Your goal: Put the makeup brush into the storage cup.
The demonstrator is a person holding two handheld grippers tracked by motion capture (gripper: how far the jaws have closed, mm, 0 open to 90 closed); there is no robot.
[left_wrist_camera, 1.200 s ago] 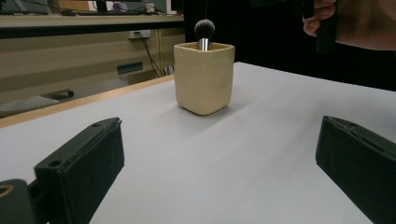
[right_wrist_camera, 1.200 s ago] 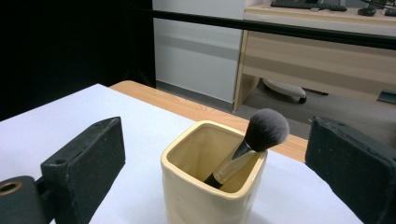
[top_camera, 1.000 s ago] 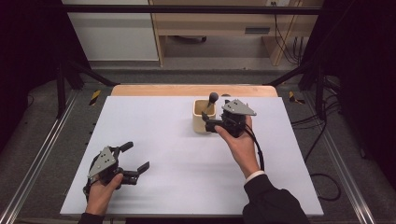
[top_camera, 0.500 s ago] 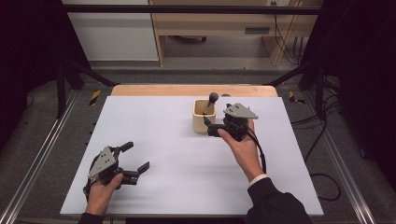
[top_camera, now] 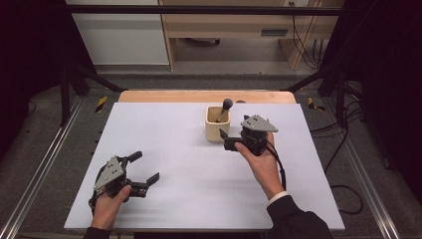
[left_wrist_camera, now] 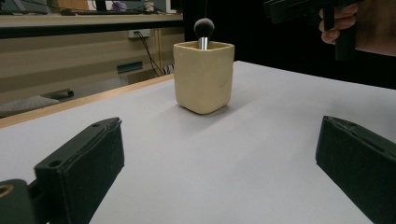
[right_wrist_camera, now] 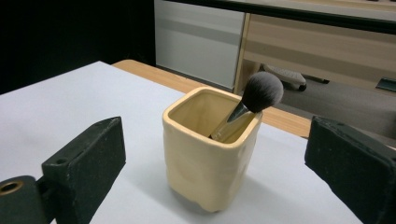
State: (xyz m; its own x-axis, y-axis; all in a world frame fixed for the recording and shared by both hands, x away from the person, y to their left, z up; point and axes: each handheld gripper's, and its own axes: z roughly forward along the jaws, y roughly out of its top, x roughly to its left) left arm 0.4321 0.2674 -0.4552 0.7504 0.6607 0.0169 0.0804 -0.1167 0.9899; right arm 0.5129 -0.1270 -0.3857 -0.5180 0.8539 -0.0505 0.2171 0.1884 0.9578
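You're in a lab: black metal rig frame [top_camera: 69, 84] around the white tabletop [top_camera: 189, 164], loose black cables [top_camera: 343, 191] at 3 o'clock, wooden workbench [top_camera: 234, 25] at 12.

A white table [top_camera: 189, 164] with a wooden far edge stands on grey floor [top_camera: 45, 149]. Behind it is a wooden desk [top_camera: 234, 27] and a white panel [top_camera: 119, 35]. Black cables [top_camera: 343, 149] lie at the right; the sides are dark.

The left gripper [top_camera: 143, 169] is held low near the person's side, jaws spread wide. The right gripper [top_camera: 223, 140] is held farther forward in the right hand [top_camera: 261, 157], forearm stretched out, jaws also wide apart.
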